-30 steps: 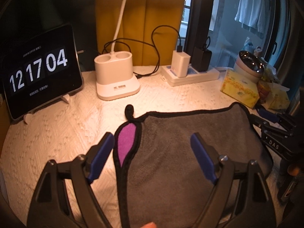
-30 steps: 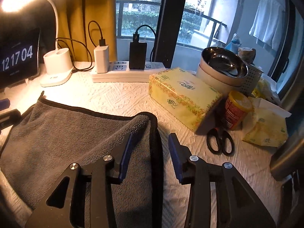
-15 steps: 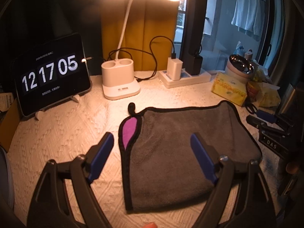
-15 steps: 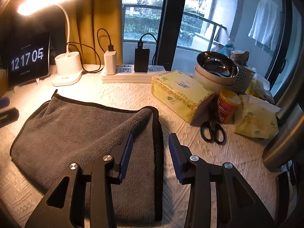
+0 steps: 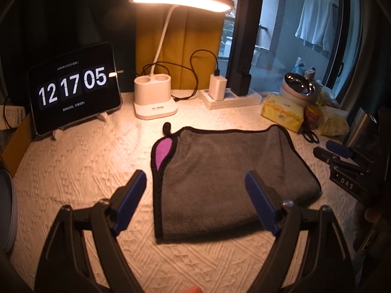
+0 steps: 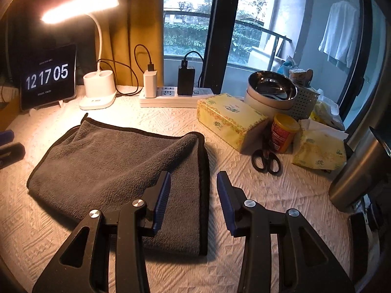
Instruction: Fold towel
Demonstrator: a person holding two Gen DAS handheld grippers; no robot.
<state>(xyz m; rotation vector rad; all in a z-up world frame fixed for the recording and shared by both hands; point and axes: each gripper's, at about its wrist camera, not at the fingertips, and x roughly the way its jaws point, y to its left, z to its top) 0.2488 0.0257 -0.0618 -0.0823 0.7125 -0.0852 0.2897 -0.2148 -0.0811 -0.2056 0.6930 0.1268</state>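
A grey towel with black trim lies folded flat on the white textured table cover; a purple inner patch shows at its far left corner. It also shows in the right wrist view. My left gripper is open and empty, raised above the towel's near left part. My right gripper is open and empty, above the towel's right edge. The right gripper's body shows at the right of the left wrist view.
A tablet clock, a desk lamp base, a power strip with chargers, a yellow tissue box, scissors, a red can, a steel bowl and a metal flask ring the towel.
Both grippers have pulled back and up from the towel, so more of the table and lamp shows. The towel lies still, with both grippers open throughout.
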